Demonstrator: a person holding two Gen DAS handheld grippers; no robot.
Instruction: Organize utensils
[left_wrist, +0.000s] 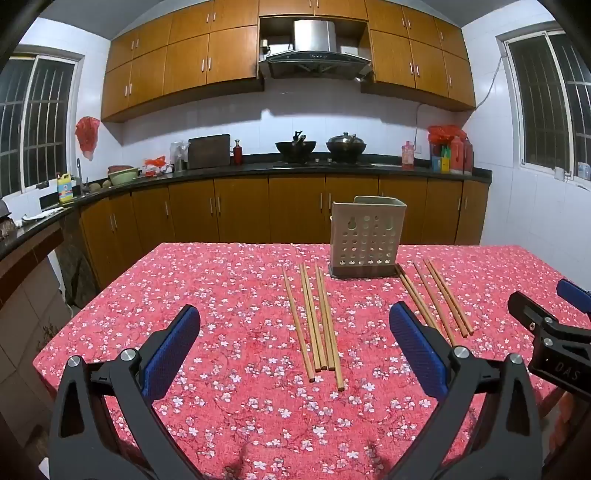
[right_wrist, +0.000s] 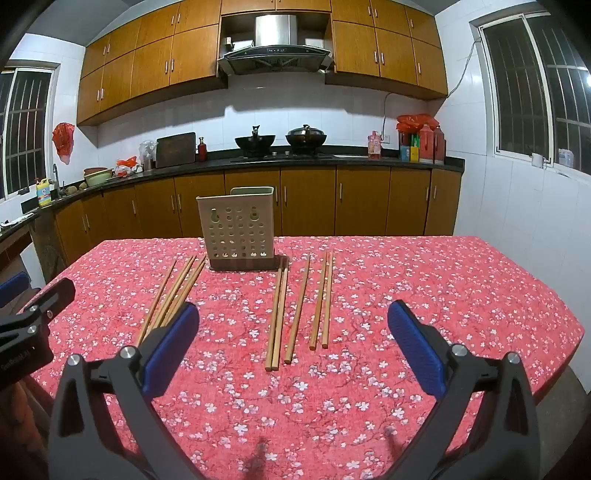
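Observation:
A beige perforated utensil holder (left_wrist: 365, 236) (right_wrist: 238, 232) stands at the far side of the table. Several wooden chopsticks lie flat in two groups: the left group (left_wrist: 314, 325) (right_wrist: 171, 295) and the right group (left_wrist: 436, 299) (right_wrist: 299, 306). My left gripper (left_wrist: 295, 354) is open and empty, above the cloth in front of the left group. My right gripper (right_wrist: 293, 350) is open and empty, in front of the right group. The right gripper's body shows at the right edge of the left wrist view (left_wrist: 554, 332); the left gripper's body shows at the left edge of the right wrist view (right_wrist: 29, 325).
The table wears a red floral cloth (left_wrist: 236, 406) (right_wrist: 443, 295). Behind it runs a dark kitchen counter (left_wrist: 258, 168) with woks (left_wrist: 295, 147), bottles and wooden cabinets. Table edges fall away at left and right.

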